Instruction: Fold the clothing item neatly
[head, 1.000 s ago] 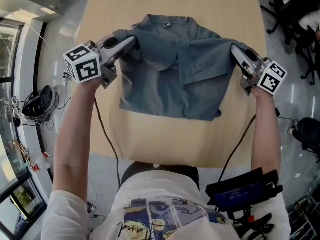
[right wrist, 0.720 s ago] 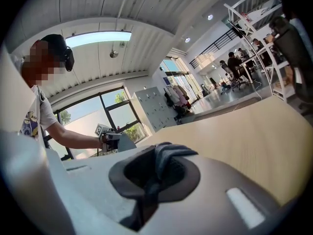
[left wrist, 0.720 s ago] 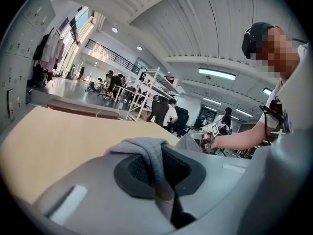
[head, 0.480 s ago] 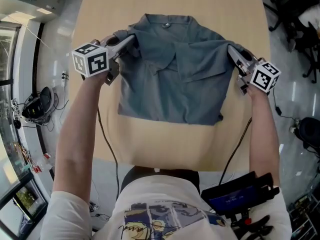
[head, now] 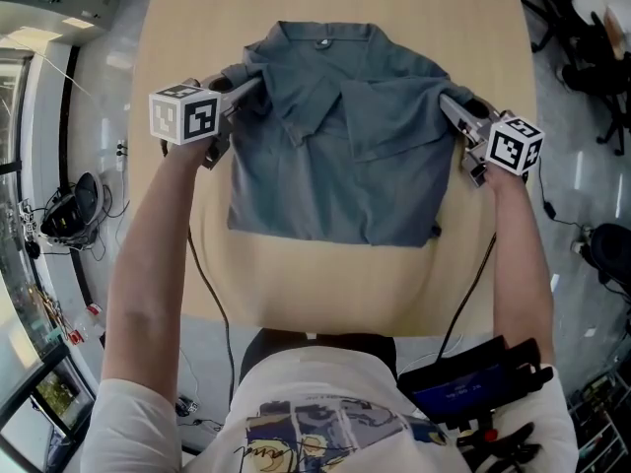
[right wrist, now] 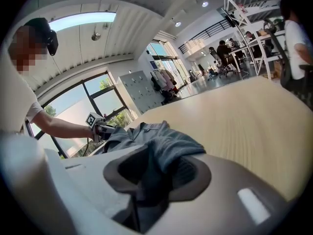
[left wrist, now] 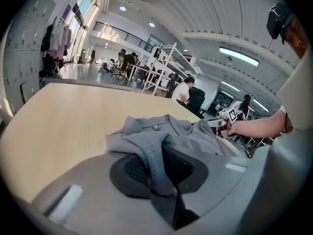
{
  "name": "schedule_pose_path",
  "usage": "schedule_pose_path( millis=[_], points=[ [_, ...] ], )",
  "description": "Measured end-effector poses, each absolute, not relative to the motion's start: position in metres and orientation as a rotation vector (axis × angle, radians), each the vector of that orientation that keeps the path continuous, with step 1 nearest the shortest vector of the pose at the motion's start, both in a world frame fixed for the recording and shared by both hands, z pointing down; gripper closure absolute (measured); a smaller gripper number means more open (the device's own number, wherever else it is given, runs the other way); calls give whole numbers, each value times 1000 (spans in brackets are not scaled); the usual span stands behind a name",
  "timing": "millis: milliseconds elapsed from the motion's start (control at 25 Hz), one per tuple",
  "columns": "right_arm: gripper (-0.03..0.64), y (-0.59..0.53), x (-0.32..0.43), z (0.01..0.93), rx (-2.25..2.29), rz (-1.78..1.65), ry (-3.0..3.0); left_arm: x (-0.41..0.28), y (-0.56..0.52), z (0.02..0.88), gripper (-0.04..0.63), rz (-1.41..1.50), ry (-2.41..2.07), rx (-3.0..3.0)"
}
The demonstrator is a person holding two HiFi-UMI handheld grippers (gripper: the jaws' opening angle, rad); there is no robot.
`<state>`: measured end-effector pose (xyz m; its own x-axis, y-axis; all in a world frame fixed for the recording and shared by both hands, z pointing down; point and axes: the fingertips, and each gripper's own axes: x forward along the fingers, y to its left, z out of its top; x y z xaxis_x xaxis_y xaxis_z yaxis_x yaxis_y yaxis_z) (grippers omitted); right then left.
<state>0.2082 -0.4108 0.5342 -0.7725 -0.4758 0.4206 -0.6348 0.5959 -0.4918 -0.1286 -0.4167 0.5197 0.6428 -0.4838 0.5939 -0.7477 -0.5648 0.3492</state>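
Observation:
A grey-blue collared shirt (head: 335,136) lies on the tan table (head: 325,274), collar at the far side, both sleeves drawn in over the body. My left gripper (head: 254,85) holds the left shoulder fold; in the left gripper view the cloth (left wrist: 156,146) runs down between the jaws (left wrist: 159,177), which are opening. My right gripper (head: 446,104) holds the right shoulder fold. There too the fabric (right wrist: 164,148) sits between the jaws (right wrist: 149,180), which are opening.
The table's near edge (head: 315,325) is close to the person's body. Cables (head: 202,274) hang down from both grippers. Office chairs (head: 592,47) stand to the right, and a dark device (head: 473,382) sits at the person's waist.
Both grippers have moved a little away from me and inward, carrying the shoulder folds. The shirt has shifted slightly toward the far side of the table.

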Motion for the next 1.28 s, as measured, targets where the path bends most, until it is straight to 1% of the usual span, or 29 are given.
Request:
schedule_pose_path(
  millis=[320, 400, 760, 960, 1280],
  points=[
    [431, -410, 226, 554, 996, 950, -2525, -138, -415, 542, 426, 642, -983, 2259],
    [419, -408, 228, 556, 1025, 962, -2521, -142, -414, 543, 403, 662, -988, 2261],
    [413, -381, 238, 545, 1101, 932, -2494, -155, -393, 526, 388, 644, -1060, 2261],
    [413, -361, 243, 532, 1172, 843, -2469, -164, -368, 515, 385, 622, -1101, 2259],
    [413, -340, 252, 547, 1249, 856, -2448, -165, -348, 519, 384, 619, -1146, 2263]
  ],
)
